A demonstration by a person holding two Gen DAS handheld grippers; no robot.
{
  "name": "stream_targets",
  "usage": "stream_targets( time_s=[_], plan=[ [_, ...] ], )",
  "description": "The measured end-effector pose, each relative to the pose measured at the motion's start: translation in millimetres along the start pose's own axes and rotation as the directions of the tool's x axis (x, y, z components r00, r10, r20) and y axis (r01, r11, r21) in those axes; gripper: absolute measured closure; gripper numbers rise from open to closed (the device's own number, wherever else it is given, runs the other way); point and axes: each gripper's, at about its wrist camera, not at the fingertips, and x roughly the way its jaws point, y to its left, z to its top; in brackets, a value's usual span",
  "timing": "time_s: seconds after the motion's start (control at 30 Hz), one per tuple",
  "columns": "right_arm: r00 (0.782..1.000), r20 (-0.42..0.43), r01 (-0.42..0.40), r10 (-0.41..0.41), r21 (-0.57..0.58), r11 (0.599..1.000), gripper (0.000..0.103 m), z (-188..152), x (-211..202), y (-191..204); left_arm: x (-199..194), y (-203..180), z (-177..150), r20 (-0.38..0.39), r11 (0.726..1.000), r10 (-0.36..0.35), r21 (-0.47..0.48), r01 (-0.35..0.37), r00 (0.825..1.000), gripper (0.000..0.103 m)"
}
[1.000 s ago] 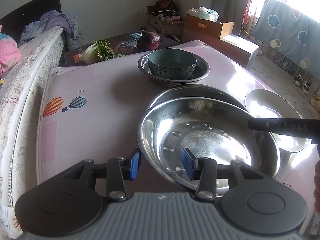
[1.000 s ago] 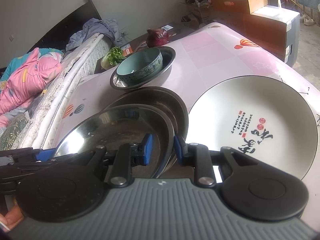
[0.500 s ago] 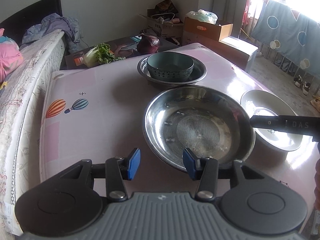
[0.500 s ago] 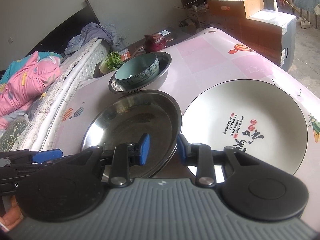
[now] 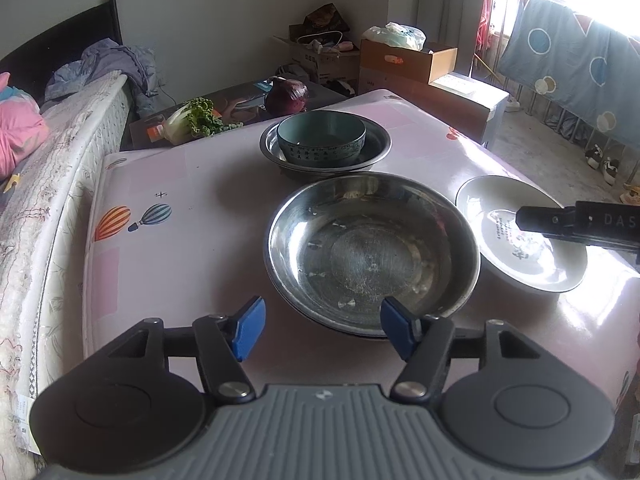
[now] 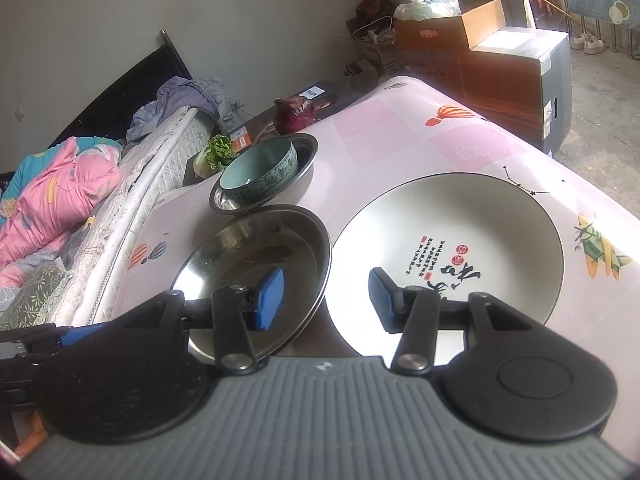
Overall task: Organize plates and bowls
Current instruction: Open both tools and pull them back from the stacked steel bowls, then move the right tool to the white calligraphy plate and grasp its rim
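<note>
Steel plate (image 5: 372,252) nested on another, mid-desk (image 5: 180,240). Left gripper (image 5: 322,330) and right gripper (image 6: 326,298) have just been opening, both empty (rims clear of pads). Next likely white plate (image 6: 448,240): take near rim squarely, lift level.

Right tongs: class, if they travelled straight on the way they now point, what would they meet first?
Probably the gap where the stacked steel basins meet the white plate. The open right tongs straddle both rims; depth is unclear, so either rim could come first.
</note>
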Motion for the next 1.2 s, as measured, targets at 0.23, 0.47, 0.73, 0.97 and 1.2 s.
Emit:
stream_targets(
  time_s=[0.23, 0.47, 0.73, 0.97, 1.2],
  plan=[
    [0.999, 0.033, -0.031, 0.029, 0.051, 0.998, 0.055, 7, -33, -52, -14, -32, -5, 0.050, 1.000, -0.023, -0.010, 0.023, 0.999, 0.037],
    [0.999, 0.036, -0.011, 0.009, 0.054, 0.998, 0.055, 7, -64, -117, -12, -83, -19, 0.086, 0.996, -0.088, -0.011, 0.089, 0.992, 0.037],
    [0.998, -0.004, -0.063, 0.063, 0.095, 0.993, 0.055, 13, -50, -181, 7, -126, -24, 0.118, 0.981, -0.160, -0.087, 0.171, 0.980, 0.037],
    [0.992, -0.024, -0.124, 0.126, 0.081, 0.989, 0.055, 33, -10, -202, 36, -142, -14, 0.109, 0.973, -0.157, -0.155, 0.173, 0.981, 0.038],
    [0.984, -0.055, -0.164, 0.169, 0.079, 0.983, 0.057, 54, 39, -212, 60, -146, -6, 0.072, 0.970, -0.145, -0.186, 0.156, 0.987, 0.049]
  ],
)
